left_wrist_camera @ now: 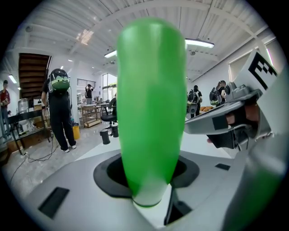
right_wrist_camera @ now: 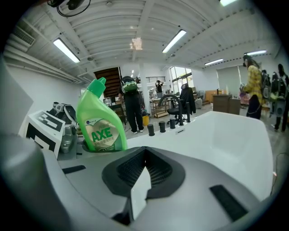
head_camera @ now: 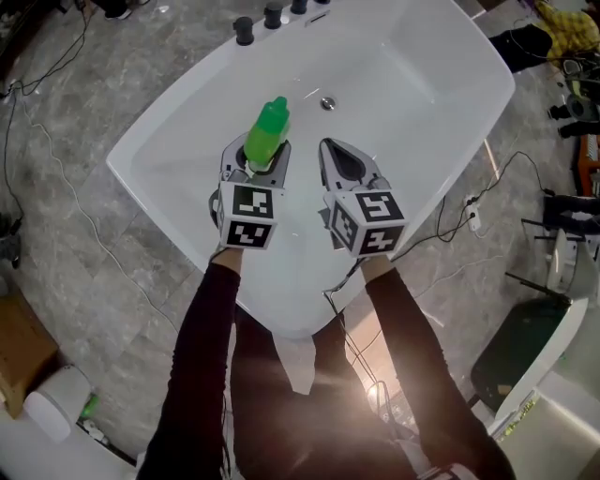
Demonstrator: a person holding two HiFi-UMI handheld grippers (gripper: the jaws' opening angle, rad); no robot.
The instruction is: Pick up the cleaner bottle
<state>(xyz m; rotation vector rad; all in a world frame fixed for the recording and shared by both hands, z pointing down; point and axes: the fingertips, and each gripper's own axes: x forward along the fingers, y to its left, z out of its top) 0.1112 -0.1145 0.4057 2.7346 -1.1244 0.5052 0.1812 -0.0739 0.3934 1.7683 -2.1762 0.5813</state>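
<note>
A green cleaner bottle (head_camera: pixel 267 131) with a bent neck is held above the white bathtub (head_camera: pixel 141 159). My left gripper (head_camera: pixel 255 155) is shut on its lower body. In the left gripper view the bottle (left_wrist_camera: pixel 151 113) fills the middle, standing up between the dark pads (left_wrist_camera: pixel 113 173). The right gripper (head_camera: pixel 327 146) hovers just right of the bottle, shut with nothing in it. From the right gripper view, the bottle (right_wrist_camera: pixel 100 119) stands upright at the left, showing its label, and that gripper's own closed jaws (right_wrist_camera: pixel 143 169) are empty.
The tub's drain (head_camera: pixel 327 103) lies just beyond the bottle, and dark tap knobs (head_camera: pixel 272 17) sit on the far rim. Cables (head_camera: pixel 469 216) trail on the grey floor at the right. A person (left_wrist_camera: pixel 60 113) stands beyond the tub.
</note>
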